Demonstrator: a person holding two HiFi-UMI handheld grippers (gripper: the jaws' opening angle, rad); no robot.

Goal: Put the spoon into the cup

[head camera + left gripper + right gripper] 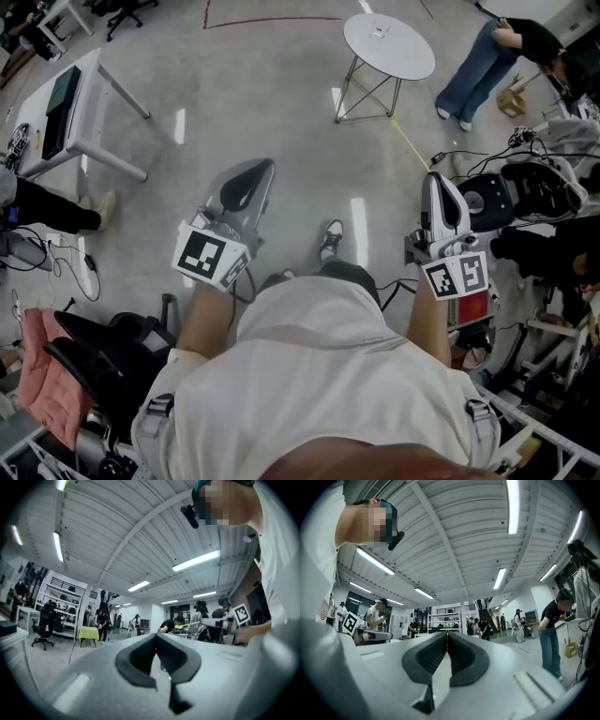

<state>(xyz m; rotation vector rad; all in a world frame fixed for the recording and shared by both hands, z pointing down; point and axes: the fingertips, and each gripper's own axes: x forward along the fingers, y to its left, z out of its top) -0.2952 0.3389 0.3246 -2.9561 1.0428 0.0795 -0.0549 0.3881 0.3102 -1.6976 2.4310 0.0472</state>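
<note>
Desk (80,103): far left on the grey floor (281,112), with a dark flat thing on top.
Pink cloth (42,375): lower left corner.
Left gripper (265,169): held out over the floor.
Left gripper (156,635) in the left gripper view: jaws together, tips touching, nothing between them.
Left marker cube (208,255): at the rear of that gripper, just above the forearm.
Shoe (330,239): on the floor between the two grippers.
Round table (388,45): top, right of centre, well apart from both grippers.
Right gripper (437,180): held out over the floor beside cables and gear.
Right gripper (447,634) in the right gripper view: jaws closed on nothing, ridged pads meeting.
Person in jeans (473,75): top right, bent over.
Spoon and cup: place cannot be told from these views.
</note>
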